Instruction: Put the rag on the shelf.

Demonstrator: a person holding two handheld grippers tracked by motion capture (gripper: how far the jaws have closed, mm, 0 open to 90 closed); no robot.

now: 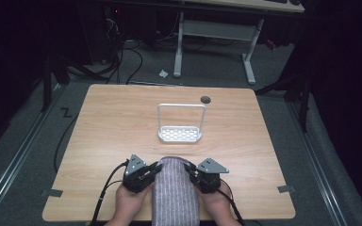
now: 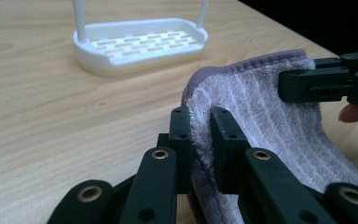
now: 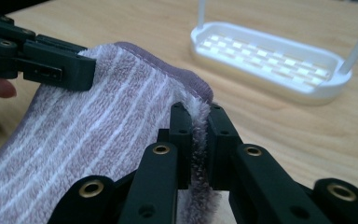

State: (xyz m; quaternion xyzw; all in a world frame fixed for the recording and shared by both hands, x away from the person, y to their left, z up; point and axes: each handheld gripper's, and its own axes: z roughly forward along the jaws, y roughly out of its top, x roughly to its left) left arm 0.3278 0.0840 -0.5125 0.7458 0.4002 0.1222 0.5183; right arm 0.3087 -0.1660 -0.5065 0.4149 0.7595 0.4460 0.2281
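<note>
Both tongs are working at the near edge of the worktop [image 1: 113, 122], each clamped on one side of a striped towel [image 1: 174, 193]. Left tongs [image 1: 154, 170] are pinching the towel's left edge close to its far corner; in the left gripper view the two black jaws are standing almost together with the fluffy edge squeezed between them [image 2: 200, 140]. Right tongs [image 1: 188, 170] are doing the same on the opposite edge, and in the right gripper view the jaws are pressing a fold of pile between them [image 3: 198, 140]. Each gripper view is also showing the other tongs biting the far side of the cloth.

Beneath and around the tongs, the pale wood-grain worktop is spreading out as the largest thing in sight. Between the two tongs the towel, mauve with thin white stripes and a darker hem, is stretching taut, its far edge lying level with the jaws and the rest of it running back toward the person and hanging over the near edge of the worktop, between the two hands [image 1: 131, 203].

Ahead of the tongs, well apart from the towel, a white rack [image 1: 180, 134] is sitting upright on the worktop: a slotted oval tray with a tall thin hoop rising from its ends. Farther off beyond that rack, near the far edge, a small dark round spot [image 1: 205, 99] is showing in the wood. Black cables [image 1: 104, 193] are trailing back from the left tongs toward the near edge.
</note>
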